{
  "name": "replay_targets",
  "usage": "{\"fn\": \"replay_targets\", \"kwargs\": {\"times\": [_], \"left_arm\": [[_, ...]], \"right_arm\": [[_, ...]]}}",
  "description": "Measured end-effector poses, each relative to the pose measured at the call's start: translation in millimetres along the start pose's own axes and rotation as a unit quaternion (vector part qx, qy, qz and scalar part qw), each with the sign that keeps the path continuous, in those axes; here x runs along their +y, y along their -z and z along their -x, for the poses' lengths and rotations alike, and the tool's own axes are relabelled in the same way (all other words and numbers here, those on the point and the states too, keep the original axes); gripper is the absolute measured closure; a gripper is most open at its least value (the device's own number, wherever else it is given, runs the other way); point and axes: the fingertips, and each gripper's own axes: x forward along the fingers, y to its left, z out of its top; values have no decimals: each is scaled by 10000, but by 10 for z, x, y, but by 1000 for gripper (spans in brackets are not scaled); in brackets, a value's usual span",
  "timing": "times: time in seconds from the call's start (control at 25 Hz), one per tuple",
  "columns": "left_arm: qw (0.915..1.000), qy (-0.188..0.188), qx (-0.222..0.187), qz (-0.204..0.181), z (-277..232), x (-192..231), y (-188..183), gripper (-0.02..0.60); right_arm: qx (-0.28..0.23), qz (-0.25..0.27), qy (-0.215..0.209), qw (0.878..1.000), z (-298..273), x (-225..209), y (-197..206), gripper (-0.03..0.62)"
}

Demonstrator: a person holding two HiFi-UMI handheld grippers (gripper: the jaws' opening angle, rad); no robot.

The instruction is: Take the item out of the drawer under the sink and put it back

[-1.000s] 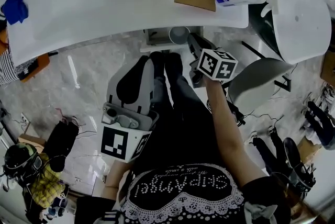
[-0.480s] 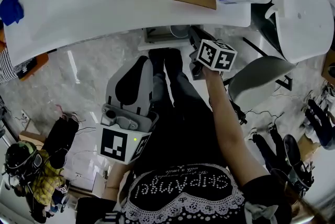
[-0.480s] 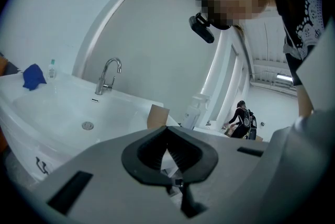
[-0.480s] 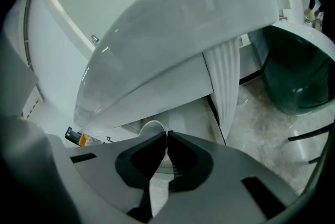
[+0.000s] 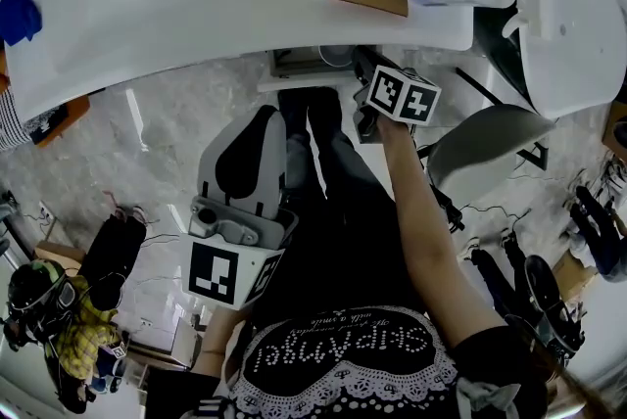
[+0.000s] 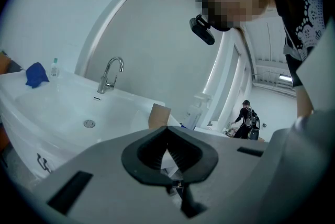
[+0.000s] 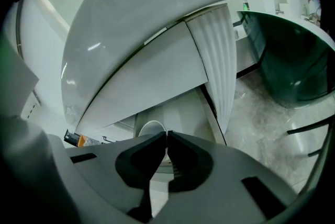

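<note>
The right tool (image 7: 166, 135), shut and empty, pointed at the white item (image 7: 151, 126) in the open drawer (image 7: 183, 108). If it was not opened first, it might knock the item over. The left tool (image 6: 167, 130) was shut too.

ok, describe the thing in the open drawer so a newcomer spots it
Start at the white sink; under its front edge a drawer stands pulled out. Inside sits a white-rimmed cup, the only round shape in it.
</note>
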Motion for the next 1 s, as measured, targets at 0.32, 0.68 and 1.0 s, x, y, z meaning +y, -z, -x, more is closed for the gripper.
{"fn": "replay_targets", "kwargs": {"times": [0.32, 0.68, 1.0], "left_arm": [[10000, -69, 22, 34, 13, 32, 42, 577], [9999, -104, 32, 93, 32, 46, 81, 577], [9998, -138, 46, 107, 85, 67, 82, 577]], "right_arm": [[114, 7, -74, 9999, -117, 74, 12, 568], [455, 290, 142, 9984, -172, 90, 74, 568], [705, 818, 386, 9934, -196, 121, 143, 568]]}}
